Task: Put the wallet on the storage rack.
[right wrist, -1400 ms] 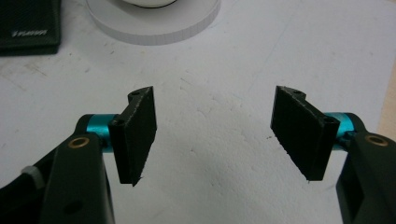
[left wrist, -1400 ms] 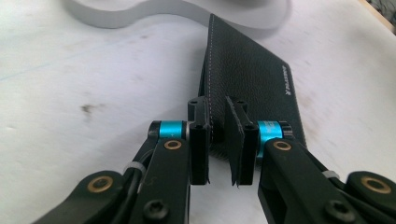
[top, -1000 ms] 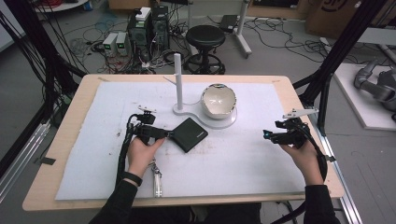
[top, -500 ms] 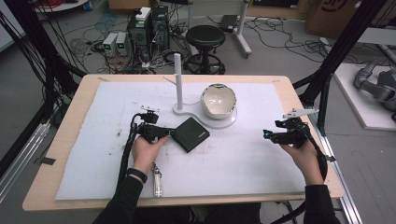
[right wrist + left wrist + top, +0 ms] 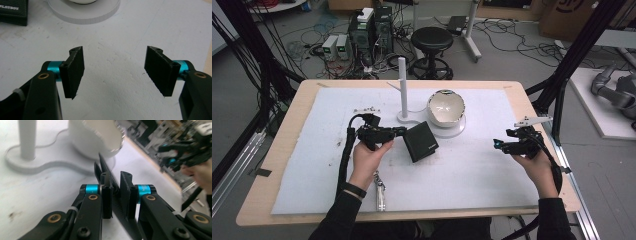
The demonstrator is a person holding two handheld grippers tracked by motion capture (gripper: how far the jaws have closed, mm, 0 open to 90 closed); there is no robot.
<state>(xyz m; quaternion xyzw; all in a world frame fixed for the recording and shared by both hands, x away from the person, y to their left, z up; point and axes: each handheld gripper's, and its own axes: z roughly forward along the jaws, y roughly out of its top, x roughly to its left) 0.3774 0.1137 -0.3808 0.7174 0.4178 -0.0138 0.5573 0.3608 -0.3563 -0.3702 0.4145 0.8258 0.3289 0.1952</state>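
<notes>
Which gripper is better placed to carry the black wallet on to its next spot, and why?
The left gripper. Its jaws are already shut on the edge of the black wallet, seen close up in the left gripper view. The right gripper hangs open over bare mat, well away from it.

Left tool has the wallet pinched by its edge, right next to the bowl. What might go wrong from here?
1. The left tool grips only the thin edge of the black wallet, which is tilted; it may slip or swing out.
2. The white bowl and the white post stand sit close behind, so a swing could knock them.
3. The right tool is open, well away, giving no support.
</notes>
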